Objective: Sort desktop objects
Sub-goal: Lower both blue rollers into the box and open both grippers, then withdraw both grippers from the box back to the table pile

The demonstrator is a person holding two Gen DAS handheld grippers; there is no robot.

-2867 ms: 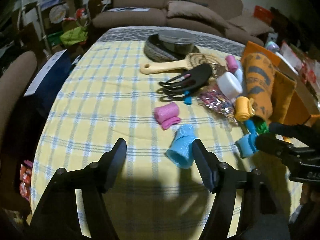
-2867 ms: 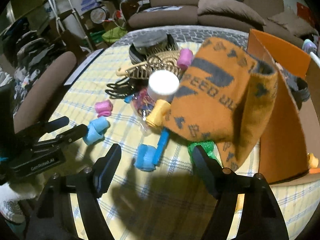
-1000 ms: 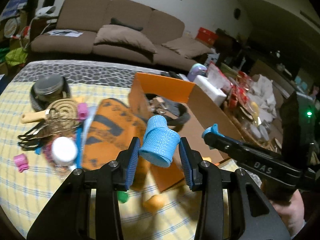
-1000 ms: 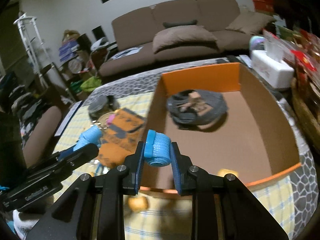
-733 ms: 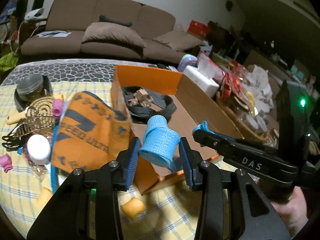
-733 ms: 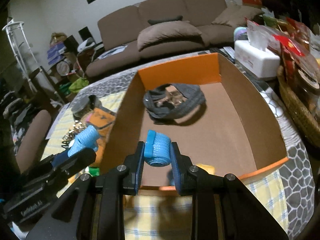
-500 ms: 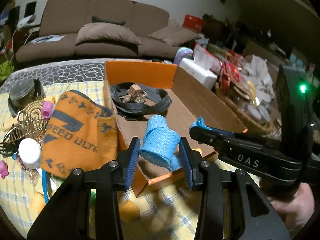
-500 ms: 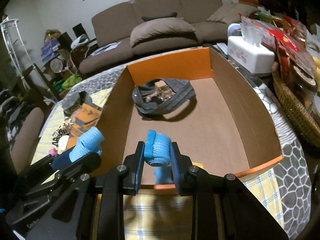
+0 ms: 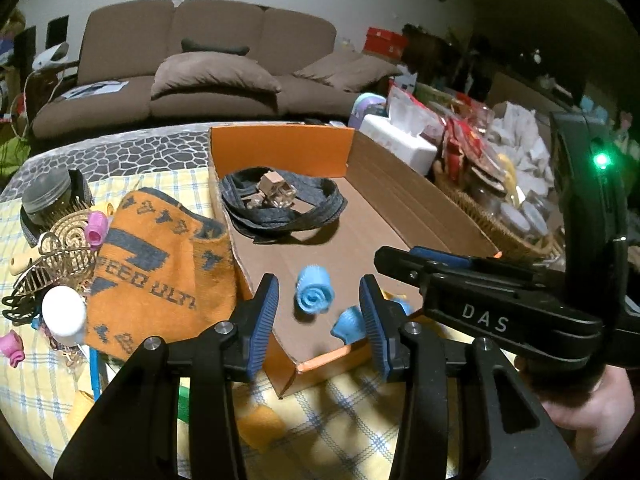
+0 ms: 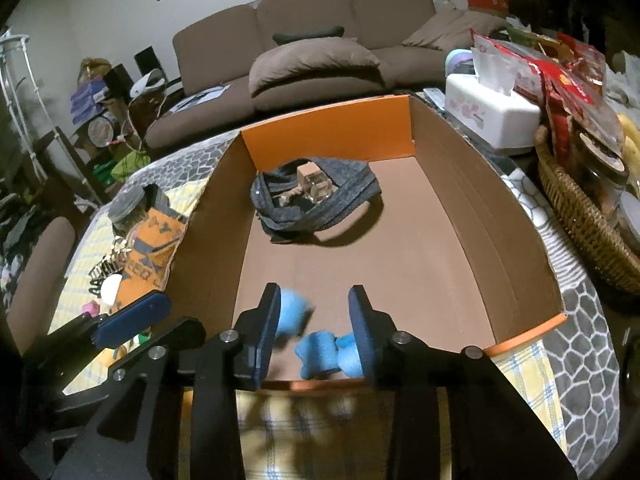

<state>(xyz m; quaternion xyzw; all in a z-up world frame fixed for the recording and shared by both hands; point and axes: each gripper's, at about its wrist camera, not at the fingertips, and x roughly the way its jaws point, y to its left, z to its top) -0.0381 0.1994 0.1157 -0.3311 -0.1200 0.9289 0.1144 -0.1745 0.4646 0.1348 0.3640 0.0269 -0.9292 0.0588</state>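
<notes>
An open cardboard box with orange edges stands on the checked tablecloth. My left gripper is over its near corner, open; a blue hair roller sits loose between the pads, touching neither. A second blue roller lies by the right finger. My right gripper hangs over the box's front edge with its jaws opening. A blurred blue roller is beside its left pad, free of the right pad. Two more blue rollers lie on the box floor below.
A grey fabric band with a small clear bottle lies at the back of the box. Left of the box are an orange towel, a gold hair claw and a white cap. A tissue box and wicker basket stand right.
Both grippers carried their blue rollers over the box and let them go. The right jaws have spread apart, and both rollers now sit lower, inside the box.
</notes>
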